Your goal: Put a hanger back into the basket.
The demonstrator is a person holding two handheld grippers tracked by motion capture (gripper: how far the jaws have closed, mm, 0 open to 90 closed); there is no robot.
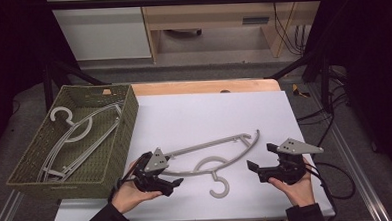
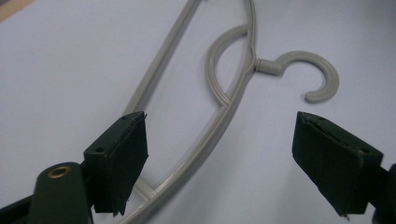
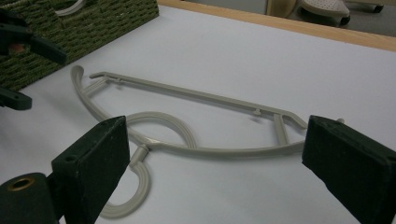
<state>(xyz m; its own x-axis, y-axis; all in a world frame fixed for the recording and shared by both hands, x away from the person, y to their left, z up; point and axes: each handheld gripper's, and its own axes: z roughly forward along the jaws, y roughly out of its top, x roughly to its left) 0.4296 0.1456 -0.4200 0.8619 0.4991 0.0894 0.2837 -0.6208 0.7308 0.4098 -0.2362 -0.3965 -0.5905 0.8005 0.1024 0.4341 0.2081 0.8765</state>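
Observation:
A grey plastic hanger (image 1: 211, 155) lies flat on the white table top (image 1: 209, 110), hook toward the near edge. My left gripper (image 1: 173, 180) is open at the hanger's left end; in the left gripper view its jaws straddle the hanger (image 2: 161, 60) near that corner without touching it. My right gripper (image 1: 260, 156) is open just right of the hanger's other end. In the right gripper view the hanger (image 3: 187, 93) lies ahead, between the spread jaws of the right gripper (image 3: 217, 128). The left gripper (image 3: 28, 74) shows at the far left there.
A green woven basket (image 1: 127, 123) sits at the table's left with several grey hangers (image 1: 75, 131) inside; its wall (image 3: 107, 18) is close behind the left gripper. A wooden table edge (image 1: 203, 86) runs along the back. Cables (image 1: 337, 184) trail at the right.

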